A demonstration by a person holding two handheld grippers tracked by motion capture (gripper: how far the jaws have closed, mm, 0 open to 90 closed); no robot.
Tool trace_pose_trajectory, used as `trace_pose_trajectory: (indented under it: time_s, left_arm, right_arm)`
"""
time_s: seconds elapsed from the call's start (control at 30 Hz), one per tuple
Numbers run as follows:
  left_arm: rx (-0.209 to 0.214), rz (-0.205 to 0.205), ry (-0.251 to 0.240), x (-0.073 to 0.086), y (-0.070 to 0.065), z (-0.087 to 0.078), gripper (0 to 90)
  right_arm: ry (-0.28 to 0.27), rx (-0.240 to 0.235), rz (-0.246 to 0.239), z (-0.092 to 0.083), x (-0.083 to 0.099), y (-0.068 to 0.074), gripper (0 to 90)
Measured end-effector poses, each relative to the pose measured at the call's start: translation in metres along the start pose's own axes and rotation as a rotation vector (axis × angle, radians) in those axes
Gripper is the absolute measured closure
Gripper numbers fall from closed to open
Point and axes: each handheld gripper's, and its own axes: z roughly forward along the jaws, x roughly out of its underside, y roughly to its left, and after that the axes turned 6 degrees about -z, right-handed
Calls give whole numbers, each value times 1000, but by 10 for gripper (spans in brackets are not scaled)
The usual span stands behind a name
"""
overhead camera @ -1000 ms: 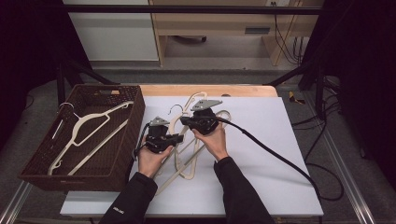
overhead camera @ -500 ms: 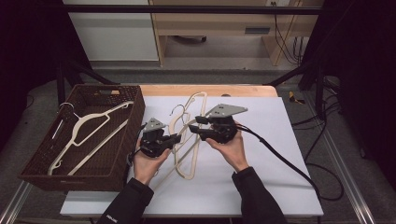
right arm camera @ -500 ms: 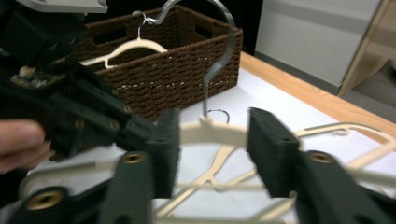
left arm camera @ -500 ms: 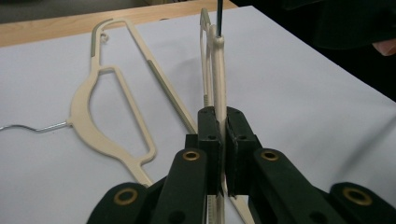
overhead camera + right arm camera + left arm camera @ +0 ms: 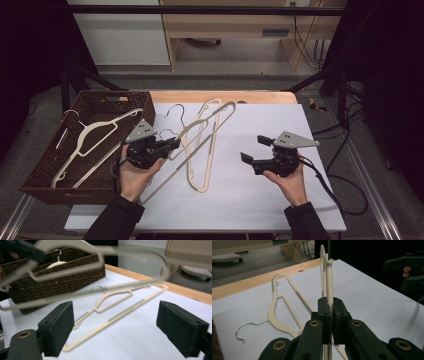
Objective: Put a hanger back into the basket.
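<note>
One cream hanger (image 5: 200, 135) sits pinched in the left tongs (image 5: 172, 145) while the right tongs (image 5: 252, 150), just spreading, hang empty — its long tail could snag the hanger (image 5: 197, 172) lying below.

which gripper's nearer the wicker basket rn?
Left. The left gripper sits just beside the wicker basket, at its right wall, shut on a cream hanger. The right gripper is open, far across the white sheet, nothing between its jaws.
</note>
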Motion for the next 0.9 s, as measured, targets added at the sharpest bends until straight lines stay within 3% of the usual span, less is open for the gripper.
trace_pose_trajectory:
  time_s: [0.2,0.33,0.43,0.6,0.9]
  left_arm:
    - [6,34,-32,-15,5,-22,864]
    - [3,68,-31,-23,13,-35,864]
    - [-15,90,-36,-27,22,-44,864]
    - [-22,75,-40,-33,42,-54,865]
    - [-38,106,-27,-35,74,-72,864]
  right_arm:
    - [3,61,44,-26,23,-12,93]
    - [7,75,53,-31,29,-14,88]
    - [9,77,46,-34,31,-15,82]
    - [20,89,27,-35,31,-14,69]
    - [11,98,33,-41,32,-15,67]
